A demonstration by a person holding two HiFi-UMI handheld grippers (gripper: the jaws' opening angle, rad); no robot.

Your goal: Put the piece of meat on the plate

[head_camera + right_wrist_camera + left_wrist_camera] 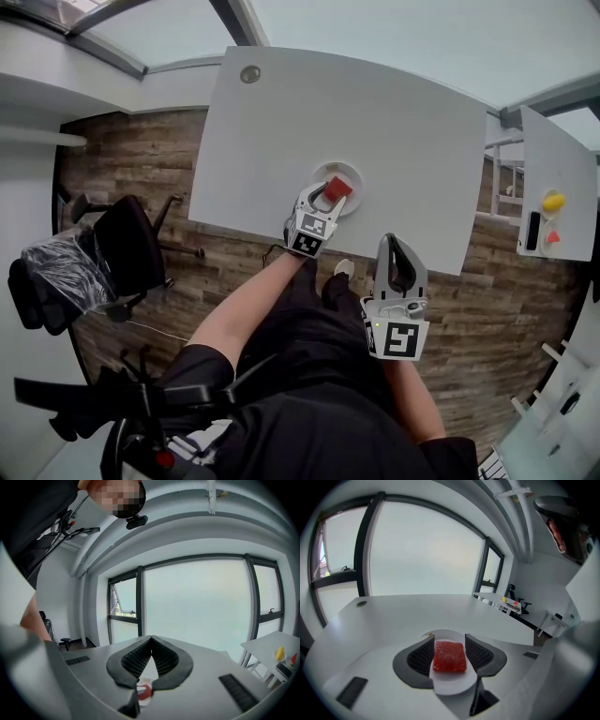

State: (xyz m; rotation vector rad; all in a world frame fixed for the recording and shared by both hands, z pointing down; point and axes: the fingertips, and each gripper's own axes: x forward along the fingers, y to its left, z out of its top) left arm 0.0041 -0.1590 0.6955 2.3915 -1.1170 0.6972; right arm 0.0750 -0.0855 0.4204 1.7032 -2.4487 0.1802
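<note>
- The piece of meat (pixel 450 656) is seen lying flat on the white plate (pixel 451 680), near the plate's middle, with white rim showing in front of it and behind it.
- The left gripper (pixel 449 638) is held with its jaws wide apart, one on either side of the meat. The red slab sits between the ribbed pads, just beside each, and no squeeze on it can be made out.
- The placing step is judged to be as good as done: the meat is borne by the plate, not by the jaws.
- What is left is judged to be the withdrawal. The left gripper is to be lifted and drawn back with its jaws kept wide, so that neither pad catches an edge of the meat or drags the plate across the table (pixel 394 122).
- The right gripper (pixel 151 638) is held by the table's near edge, apart from the plate, its jaws closed together at the tips with nothing between them. No part in the move is called for from it.
- In the head view the plate is found close to the table's near edge, so a nudge toward the person is to be avoided.
</note>
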